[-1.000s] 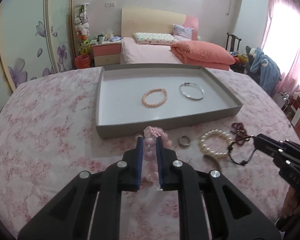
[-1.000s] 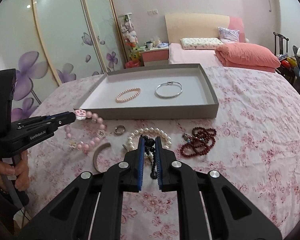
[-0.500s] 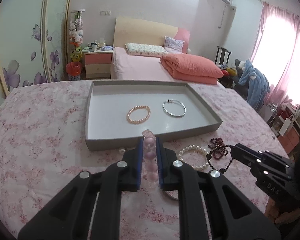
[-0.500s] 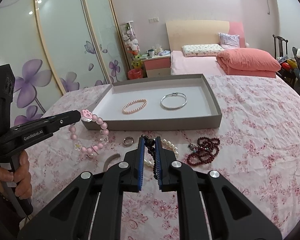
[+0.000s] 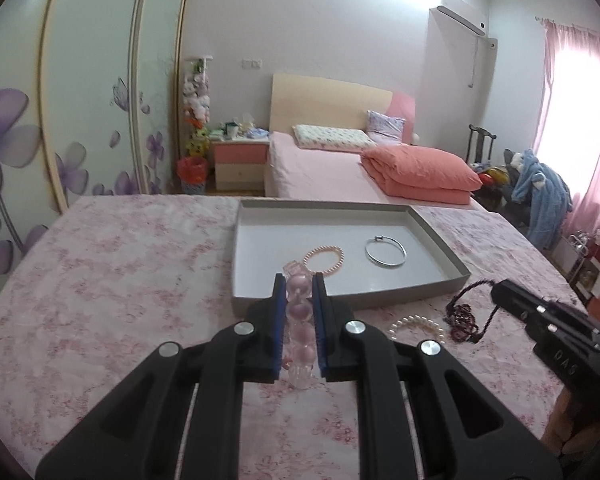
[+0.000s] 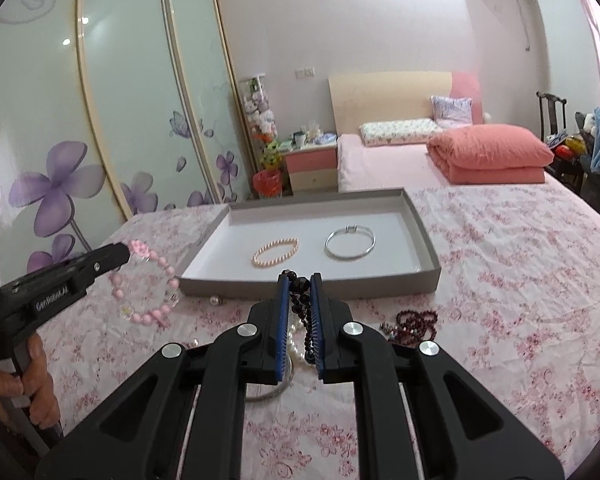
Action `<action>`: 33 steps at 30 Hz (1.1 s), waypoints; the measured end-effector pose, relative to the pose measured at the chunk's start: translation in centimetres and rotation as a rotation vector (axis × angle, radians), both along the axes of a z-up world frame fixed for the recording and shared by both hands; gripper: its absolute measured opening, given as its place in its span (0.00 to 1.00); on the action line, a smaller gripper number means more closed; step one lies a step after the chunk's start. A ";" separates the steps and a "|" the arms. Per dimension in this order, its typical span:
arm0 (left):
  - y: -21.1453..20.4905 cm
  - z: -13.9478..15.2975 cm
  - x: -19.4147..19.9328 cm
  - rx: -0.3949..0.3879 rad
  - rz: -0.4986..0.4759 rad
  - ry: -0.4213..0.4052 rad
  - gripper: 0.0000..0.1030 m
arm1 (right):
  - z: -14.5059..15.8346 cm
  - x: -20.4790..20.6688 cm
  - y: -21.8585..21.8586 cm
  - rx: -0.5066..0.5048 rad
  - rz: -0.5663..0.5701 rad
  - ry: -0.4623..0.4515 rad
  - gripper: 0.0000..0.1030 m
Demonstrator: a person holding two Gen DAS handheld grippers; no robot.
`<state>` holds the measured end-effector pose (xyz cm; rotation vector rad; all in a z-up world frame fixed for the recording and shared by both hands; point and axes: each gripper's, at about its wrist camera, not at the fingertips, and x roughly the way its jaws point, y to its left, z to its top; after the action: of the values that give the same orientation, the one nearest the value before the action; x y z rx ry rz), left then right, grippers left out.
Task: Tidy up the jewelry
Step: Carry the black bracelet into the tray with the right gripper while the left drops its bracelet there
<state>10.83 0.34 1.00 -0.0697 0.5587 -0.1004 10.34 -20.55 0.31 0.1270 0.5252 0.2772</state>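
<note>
My left gripper (image 5: 298,283) is shut on a pink bead bracelet (image 5: 299,312), which hangs clear of the flowered bedspread just before the grey tray (image 5: 340,206). In the right wrist view that bracelet (image 6: 148,288) dangles as a loop from the left gripper (image 6: 120,254). My right gripper (image 6: 299,282) is shut on a dark bead string (image 6: 302,304); in the left wrist view this string (image 5: 470,289) droops from the right gripper (image 5: 500,292). A peach pearl bracelet (image 6: 275,252) and a silver bangle (image 6: 350,242) lie inside the tray (image 6: 424,236).
On the bedspread in front of the tray lie a white pearl bracelet (image 5: 418,326), dark red beads (image 6: 416,322), a small ring (image 6: 216,301) and a silver cuff (image 6: 272,392). A person's hand (image 6: 24,384) grips the left handle. A bed and a nightstand stand beyond.
Both grippers have risen and tilted up, each carrying its bracelet. The pink bracelet has come off the bedspread and nearer the tray's front wall; the dark string has lifted too.
</note>
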 end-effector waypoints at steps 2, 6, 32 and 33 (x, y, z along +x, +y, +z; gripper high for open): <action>-0.1 0.1 -0.3 0.017 0.012 -0.016 0.13 | 0.5 -0.2 0.1 -0.009 -0.014 -0.028 0.11; -0.5 0.3 -0.6 0.048 0.025 -0.039 0.13 | 1.4 -0.4 0.2 -0.031 -0.042 -0.082 0.11; -2.2 0.7 2.9 0.127 0.087 -0.063 0.13 | 3.1 3.0 0.5 -0.066 -0.113 -0.184 0.11; -2.3 0.7 3.5 0.127 0.093 -0.063 0.13 | 3.1 3.3 0.6 -0.066 -0.115 -0.187 0.11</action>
<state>14.29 -1.91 1.75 0.0314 0.4974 0.0233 13.69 -19.93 3.41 0.0661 0.3395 0.1570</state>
